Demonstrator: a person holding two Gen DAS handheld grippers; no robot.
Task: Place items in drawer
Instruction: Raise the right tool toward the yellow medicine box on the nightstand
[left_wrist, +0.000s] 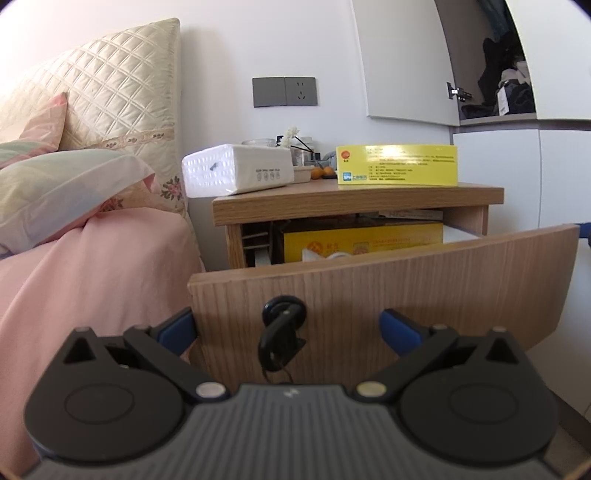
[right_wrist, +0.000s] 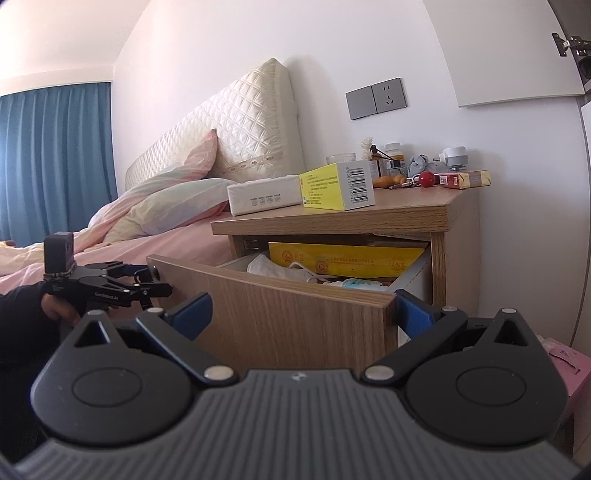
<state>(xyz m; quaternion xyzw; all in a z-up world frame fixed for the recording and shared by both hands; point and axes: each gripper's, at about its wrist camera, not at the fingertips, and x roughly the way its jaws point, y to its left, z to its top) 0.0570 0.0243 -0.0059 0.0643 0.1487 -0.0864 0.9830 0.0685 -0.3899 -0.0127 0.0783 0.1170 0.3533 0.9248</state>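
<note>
White walls (right_wrist: 258, 33), blue curtain (right_wrist: 55, 158), quilted cream headboard (left_wrist: 110, 92), grey wall socket (left_wrist: 284, 91)

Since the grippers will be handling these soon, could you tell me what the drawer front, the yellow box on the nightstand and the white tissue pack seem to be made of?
Drawer front: looks like wood-grain laminate board, matte, with straight printed-looking grain.
Yellow box: apparently printed cardboard, with crisp folded edges and a barcode.
White tissue pack: seems to be soft glossy plastic film, given its highlights and rounded corners.
</note>
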